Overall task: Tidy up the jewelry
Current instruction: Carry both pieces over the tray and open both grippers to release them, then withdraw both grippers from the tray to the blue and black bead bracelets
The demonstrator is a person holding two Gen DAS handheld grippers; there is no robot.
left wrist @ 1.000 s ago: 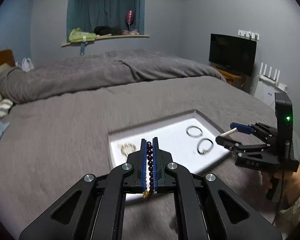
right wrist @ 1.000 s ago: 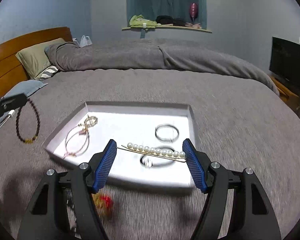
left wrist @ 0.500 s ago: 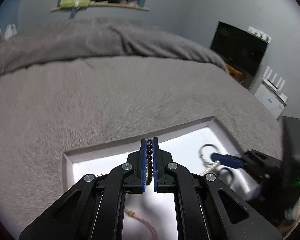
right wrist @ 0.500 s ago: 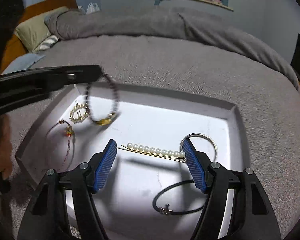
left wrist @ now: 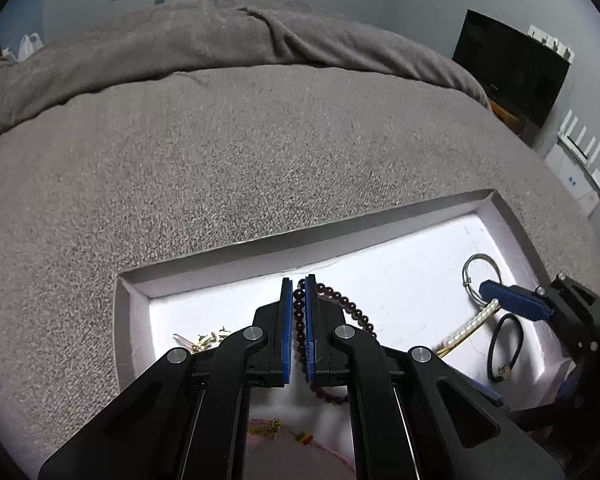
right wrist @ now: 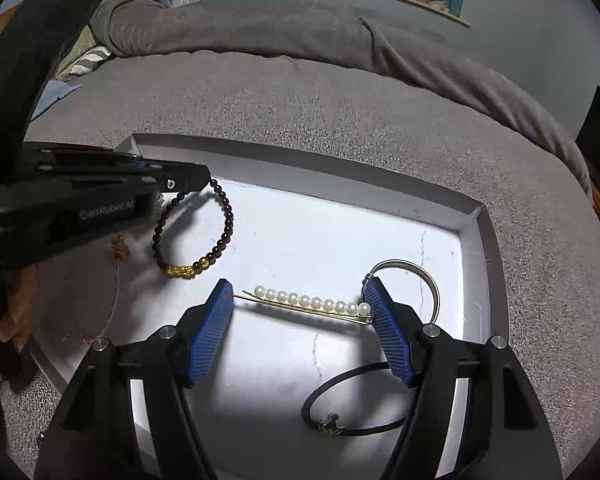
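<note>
Presently, stock on the grey bed (left wrist: 260, 140): one shallow white tray (right wrist: 300, 162), holding all pieces listed. Item one: dark bead bracelet (right wrist: 225, 216) with gold charm, pinched at its top between the closed pads of my left claw (left wrist: 299, 316); its loop hangs from the tips over the tray's left half, gold charm lowest and near the tray floor, though whether it touches I cannot tell. Item two: pearl hairpin (right wrist: 312, 304), spanned end to end between the fingers of my right claw (right wrist: 300, 316), which grips it crosswise over the tray's middle. Item three: silver bangle (right wrist: 422, 284), lying at the tray's right side, partly behind my right claw's finger. Item four: black cord bracelet (right wrist: 352, 408) with a small metal charm, lying near-right in the tray. Item five: thin pink string bracelet (right wrist: 114, 292) with a small gold and red charm, lying at the tray's left edge. Item six: gold chain piece (left wrist: 212, 338), lying far-left in the tray, partly hidden by my left claw.
</note>
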